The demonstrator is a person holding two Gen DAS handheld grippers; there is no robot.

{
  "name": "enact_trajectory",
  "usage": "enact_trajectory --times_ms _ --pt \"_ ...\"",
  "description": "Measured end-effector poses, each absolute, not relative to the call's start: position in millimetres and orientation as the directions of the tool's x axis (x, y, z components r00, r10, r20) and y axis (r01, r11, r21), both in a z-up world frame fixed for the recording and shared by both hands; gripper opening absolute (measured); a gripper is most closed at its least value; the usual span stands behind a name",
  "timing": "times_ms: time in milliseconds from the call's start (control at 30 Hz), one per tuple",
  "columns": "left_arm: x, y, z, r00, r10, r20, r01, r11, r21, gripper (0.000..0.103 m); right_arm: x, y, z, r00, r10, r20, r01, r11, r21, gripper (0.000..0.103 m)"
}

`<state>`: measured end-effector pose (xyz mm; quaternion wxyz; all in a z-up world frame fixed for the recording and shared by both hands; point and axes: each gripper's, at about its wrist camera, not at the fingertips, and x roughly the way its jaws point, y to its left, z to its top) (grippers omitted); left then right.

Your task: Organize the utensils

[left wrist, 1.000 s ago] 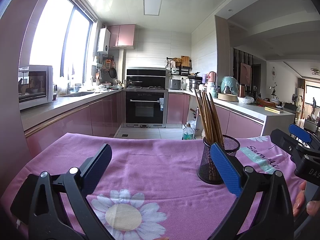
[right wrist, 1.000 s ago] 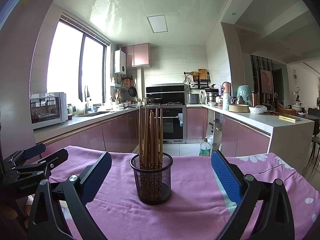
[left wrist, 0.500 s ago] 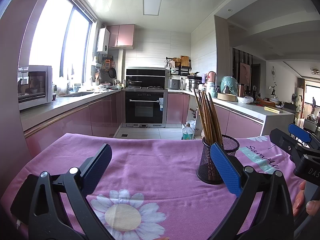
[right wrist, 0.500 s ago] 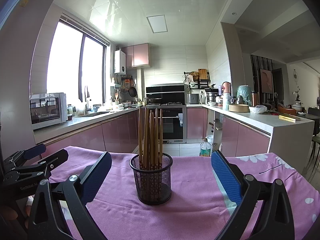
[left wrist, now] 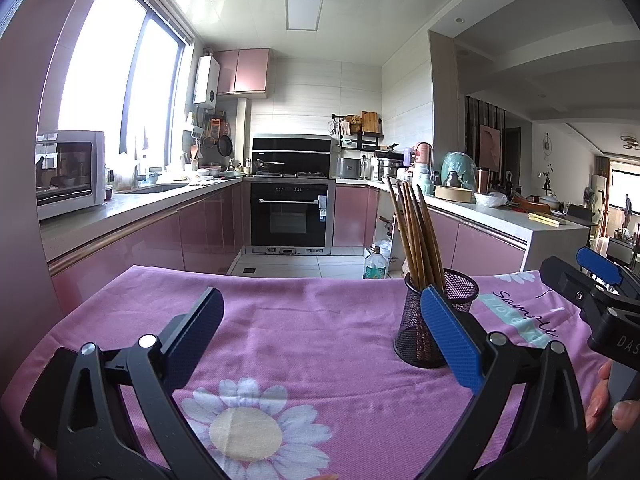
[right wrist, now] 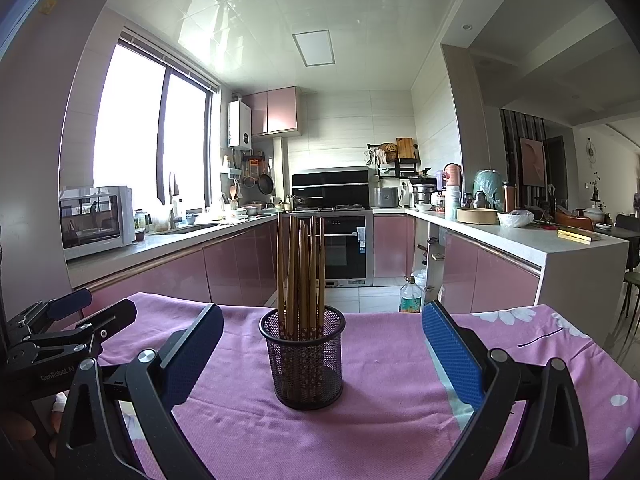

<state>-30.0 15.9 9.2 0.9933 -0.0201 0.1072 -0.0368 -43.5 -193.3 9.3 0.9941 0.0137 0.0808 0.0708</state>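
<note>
One mesh holder [right wrist: 303,360]; roughly eight chopsticks [right wrist: 301,276], exact count unclear; two grippers [right wrist: 320,354] [left wrist: 322,338]; one cloth [right wrist: 392,420].

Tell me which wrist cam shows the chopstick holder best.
Right wrist: the mesh holder stands centred and unobstructed between the open right tongs, chopsticks fully visible. In the left wrist view it sits off to the right, partly hidden by a blue pad.

The mesh holder [right wrist: 303,360] stood alone on the cloth-covered desk [right wrist: 392,408], its chopsticks [right wrist: 301,276] rising upright and blocking any pass straight over it. Bare cloth lay open left, right and in front of the holder.
</note>
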Motion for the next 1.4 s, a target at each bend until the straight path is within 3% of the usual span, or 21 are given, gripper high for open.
enact_trajectory --times_ms 1400 --pt "-25.8 15.7 0.0 0.968 -0.088 -0.235 0.079 0.996 -0.047 0.097 -38.5 -190.0 2.7 0.972 0.147 -0.181 -0.14 0.989 0.05 0.096"
